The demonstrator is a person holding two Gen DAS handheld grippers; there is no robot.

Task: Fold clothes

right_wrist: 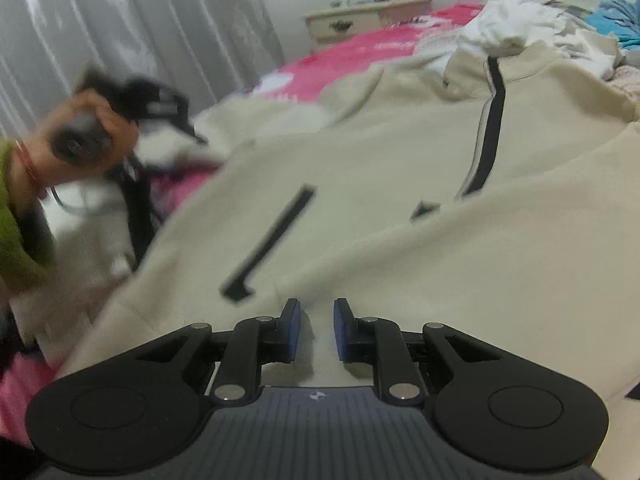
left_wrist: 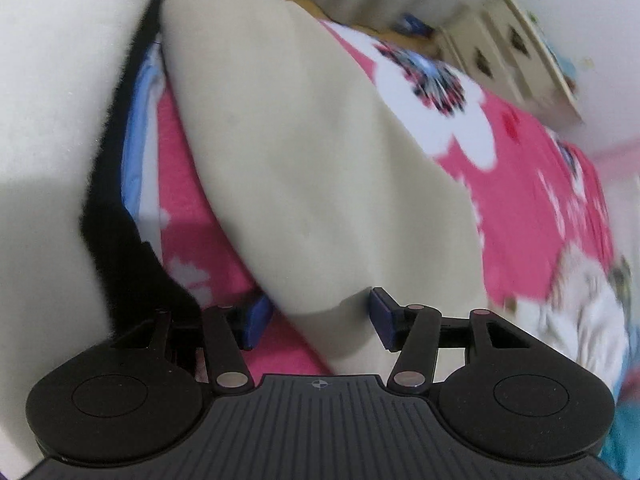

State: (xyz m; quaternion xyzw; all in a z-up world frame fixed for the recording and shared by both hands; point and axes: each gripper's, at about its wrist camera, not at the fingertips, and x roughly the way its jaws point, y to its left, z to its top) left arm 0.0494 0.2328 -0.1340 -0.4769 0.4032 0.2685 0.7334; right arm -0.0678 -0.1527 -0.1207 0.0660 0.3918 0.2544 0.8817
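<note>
A cream fleece jacket lies spread across a bed covered by a pink floral bedspread. In the right wrist view the jacket fills the centre and right of the frame, collar toward one o'clock, with a black zipper running down from the collar and a black pocket slit at about ten o'clock from the gripper.

The right gripper sits at six o'clock with its blue-padded fingers parted by a narrow gap, resting over the jacket's near edge; cream fabric shows between them, but whether they pinch it cannot be told.

At nine o'clock in that view, blurred, a hand in a green sleeve holds the left gripper against the jacket's far side.

In the left wrist view, the left gripper's blue pads are spread wide, with a fold of cream fabric hanging between them and touching neither pad clearly; nothing is clamped. A strip of pale blue cloth shows at ten o'clock.

Beyond the jacket, a heap of white clothes lies at one o'clock, a cream bedside cabinet stands at twelve o'clock, and grey curtains hang at eleven o'clock.
</note>
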